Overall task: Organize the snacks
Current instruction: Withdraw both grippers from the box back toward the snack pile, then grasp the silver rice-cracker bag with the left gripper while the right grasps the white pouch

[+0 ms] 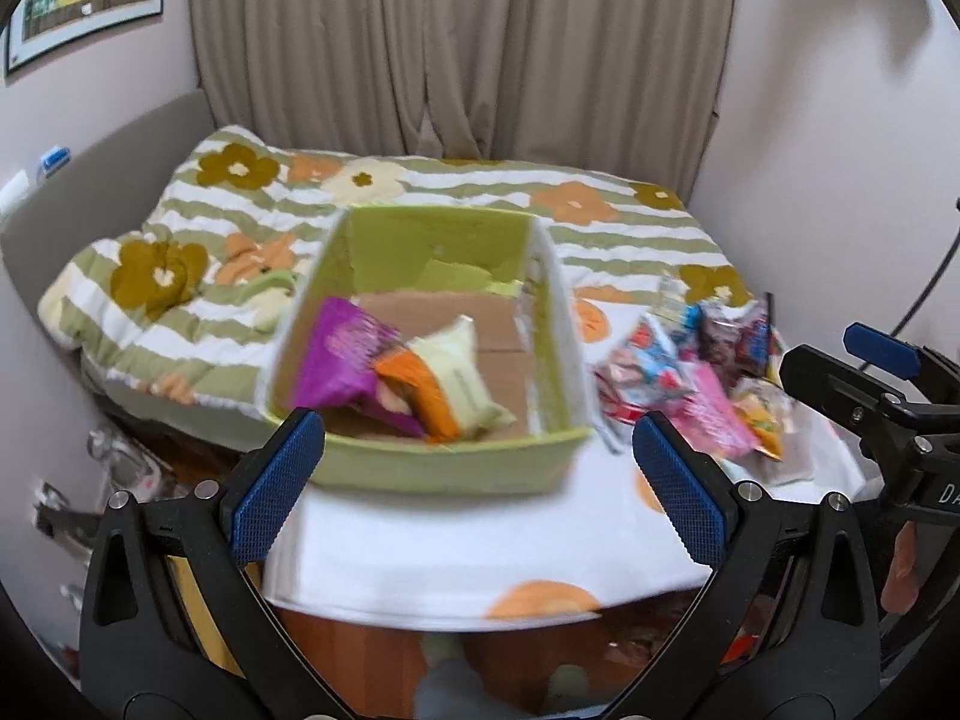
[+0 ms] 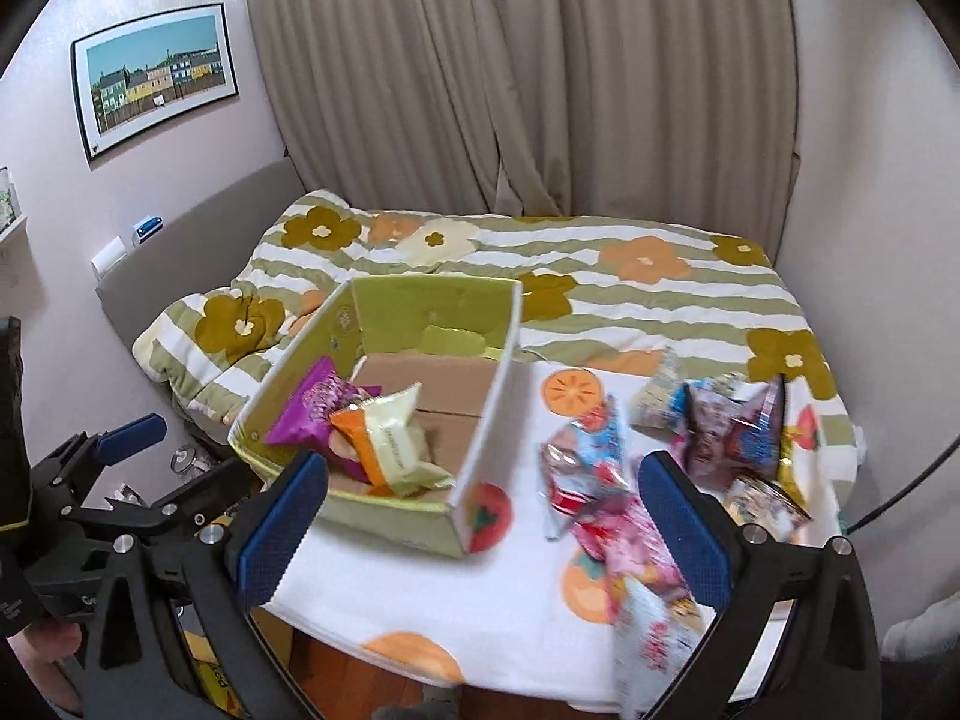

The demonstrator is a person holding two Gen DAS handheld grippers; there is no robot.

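A green cardboard box (image 1: pixel 456 471) (image 2: pixel 384 516) stands on the white fruit-print cloth (image 1: pixel 456 546) (image 2: pixel 432 594). Inside lie a purple packet (image 1: pixel 342 360) (image 2: pixel 312 414), an orange packet (image 1: pixel 420 396) (image 2: pixel 354 438) and a pale cream packet (image 1: pixel 462 372) (image 2: pixel 396 438). A pile of loose snack packets (image 1: pixel 702 372) (image 2: pixel 690 456) lies on the cloth right of the box. My left gripper (image 1: pixel 474 468) hangs open in front of the box with nothing between its fingers. My right gripper (image 2: pixel 483 510) is open too, near the box's right corner and the pile; it also shows at the left wrist view's right edge (image 1: pixel 882 384).
A bed with a green striped flower quilt (image 1: pixel 180 252) (image 2: pixel 600 276) lies behind the cloth, with beige curtains (image 1: pixel 462 42) (image 2: pixel 528 72) at the back. A framed picture (image 2: pixel 156 78) hangs on the left wall. Clutter sits on the floor at lower left (image 1: pixel 114 468).
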